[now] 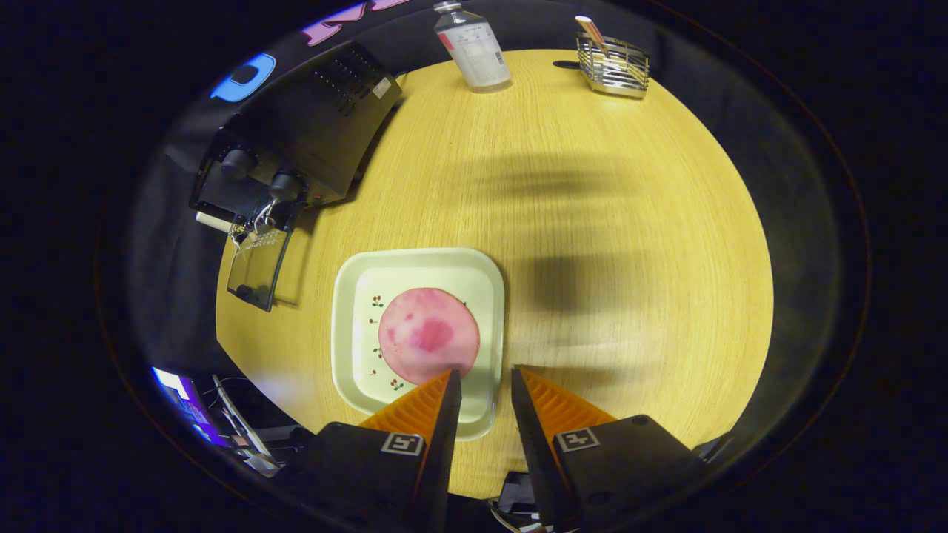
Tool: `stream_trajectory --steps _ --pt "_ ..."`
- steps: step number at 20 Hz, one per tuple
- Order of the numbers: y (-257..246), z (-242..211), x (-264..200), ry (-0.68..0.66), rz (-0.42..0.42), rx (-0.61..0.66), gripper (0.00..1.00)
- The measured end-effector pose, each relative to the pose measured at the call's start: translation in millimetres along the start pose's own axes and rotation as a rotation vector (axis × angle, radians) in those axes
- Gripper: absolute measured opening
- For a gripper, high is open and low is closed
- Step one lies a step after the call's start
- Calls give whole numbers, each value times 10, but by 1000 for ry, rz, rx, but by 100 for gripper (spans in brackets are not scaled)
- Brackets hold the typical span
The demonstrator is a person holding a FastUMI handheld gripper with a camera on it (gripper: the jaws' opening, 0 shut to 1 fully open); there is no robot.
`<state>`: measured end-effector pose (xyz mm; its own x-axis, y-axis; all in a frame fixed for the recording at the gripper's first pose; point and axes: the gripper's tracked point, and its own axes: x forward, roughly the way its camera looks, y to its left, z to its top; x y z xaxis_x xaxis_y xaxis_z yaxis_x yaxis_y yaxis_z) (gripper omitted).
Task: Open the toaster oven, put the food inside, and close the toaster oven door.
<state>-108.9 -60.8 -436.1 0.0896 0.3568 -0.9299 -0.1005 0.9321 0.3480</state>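
Hovering above the table, your gripper (485, 381) has its fingers a small gap apart with nothing between them; through that gap you look down on the right rim of the plate and bare wood.

Just ahead of the left fingertip lies the food, a round pink slice (428, 332) that looks like ham or a similar cold cut, flat on a pale square plate (348, 296) with small printed sprigs. The slice sits mostly ahead and to the left of the gap, its near edge hidden behind the left fingertip. You would need to shift left to bring it between the fingers, and a thin flat slice will probably be awkward to pinch off a plate.

Beyond the plate and further left stands the black toaster oven (311, 118), its glass door (255, 270) dropped open toward the plate, so the opening step looks done. The food is still on the plate, so loading it and closing the door remain.

Farther across the wooden table (629, 222), well apart from the work, stand a clear bottle (472, 48) and a wire holder (613, 66) with something upright in it.
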Motion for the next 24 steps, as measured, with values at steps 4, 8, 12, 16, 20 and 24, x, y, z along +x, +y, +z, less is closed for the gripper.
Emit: stream_trajectory --steps 4,8,12,16,20,24 --pt "-123 24 15 17 -55 -22 26" --pt "31 47 115 26 65 -23 10" --pt "145 26 107 -23 179 170 6" --pt "222 53 90 -57 225 212 6" --pt "407 78 43 -87 283 236 6" --pt "613 132 -22 -135 392 318 6"
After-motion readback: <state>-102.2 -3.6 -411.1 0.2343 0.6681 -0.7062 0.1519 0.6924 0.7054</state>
